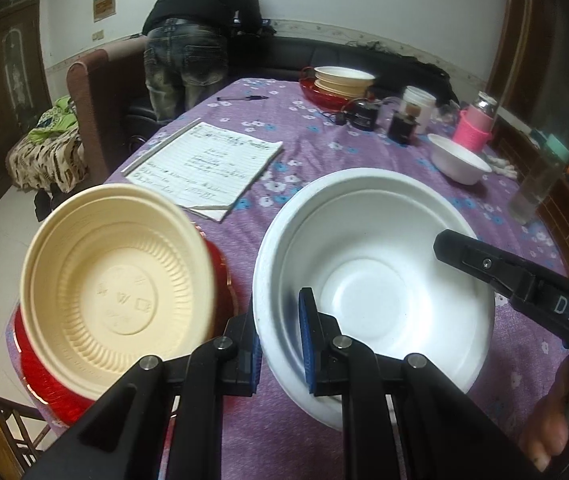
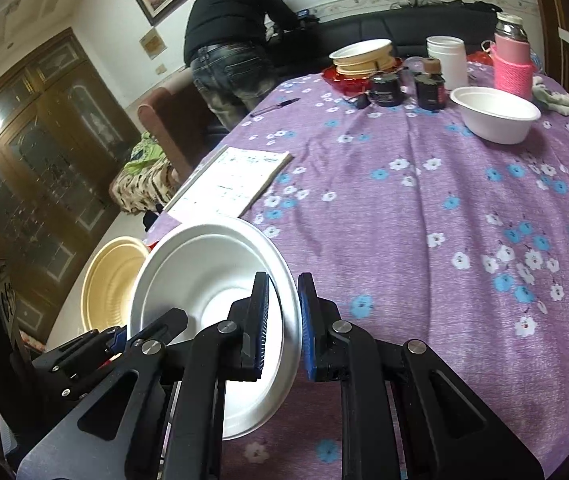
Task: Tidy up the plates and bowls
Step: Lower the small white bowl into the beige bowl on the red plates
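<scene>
Each hand-held gripper, left (image 1: 280, 344) and right (image 2: 282, 320), pinches the white bowl (image 1: 372, 288) rim; uneven pulling could buckle it or tip the cream bowl (image 1: 116, 280) nearby.

Your left wrist camera sat just behind the left tongs (image 1: 280, 344) and looked forward and downward along them, very near the white bowl (image 1: 372, 280) whose rim they pinched, with the cream bowl (image 1: 116, 276) just to their left. Your right wrist camera looked the same way along the right tongs (image 2: 282, 320), tilted, clamped on that same white bowl (image 2: 204, 272) from its opposite rim. Both views shared the bowl, the purple flowered tablecloth (image 1: 324, 152) beyond the tongs, the notebook (image 1: 204, 164), the far small white bowl (image 1: 458, 162) and a person bent over at the sofa.
</scene>
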A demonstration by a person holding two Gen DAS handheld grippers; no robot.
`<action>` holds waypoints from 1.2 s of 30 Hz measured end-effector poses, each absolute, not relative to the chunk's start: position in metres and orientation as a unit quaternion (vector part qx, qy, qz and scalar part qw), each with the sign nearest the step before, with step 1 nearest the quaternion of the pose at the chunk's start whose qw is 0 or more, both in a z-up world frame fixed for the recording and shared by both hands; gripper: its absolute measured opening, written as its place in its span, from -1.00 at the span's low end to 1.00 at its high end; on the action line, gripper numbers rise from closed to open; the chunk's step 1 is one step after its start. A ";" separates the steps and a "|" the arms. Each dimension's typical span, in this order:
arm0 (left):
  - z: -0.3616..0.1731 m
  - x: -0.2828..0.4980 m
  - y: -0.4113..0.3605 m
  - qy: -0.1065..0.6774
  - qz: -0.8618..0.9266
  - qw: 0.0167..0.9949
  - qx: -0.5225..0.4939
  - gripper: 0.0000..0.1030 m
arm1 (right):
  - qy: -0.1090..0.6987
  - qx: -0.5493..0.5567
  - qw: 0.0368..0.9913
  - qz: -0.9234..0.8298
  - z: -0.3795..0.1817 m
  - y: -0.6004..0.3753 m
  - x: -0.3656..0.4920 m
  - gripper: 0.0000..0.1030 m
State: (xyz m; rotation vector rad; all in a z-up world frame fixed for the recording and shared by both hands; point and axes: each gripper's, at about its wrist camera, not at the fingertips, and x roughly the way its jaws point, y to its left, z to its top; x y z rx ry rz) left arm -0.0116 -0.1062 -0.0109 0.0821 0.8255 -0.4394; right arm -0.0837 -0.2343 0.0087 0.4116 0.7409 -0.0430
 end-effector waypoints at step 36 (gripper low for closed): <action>0.016 0.005 0.010 0.360 -0.066 0.931 -0.009 -0.71 | 0.385 0.152 0.902 0.123 0.012 -0.113 -0.013 -0.71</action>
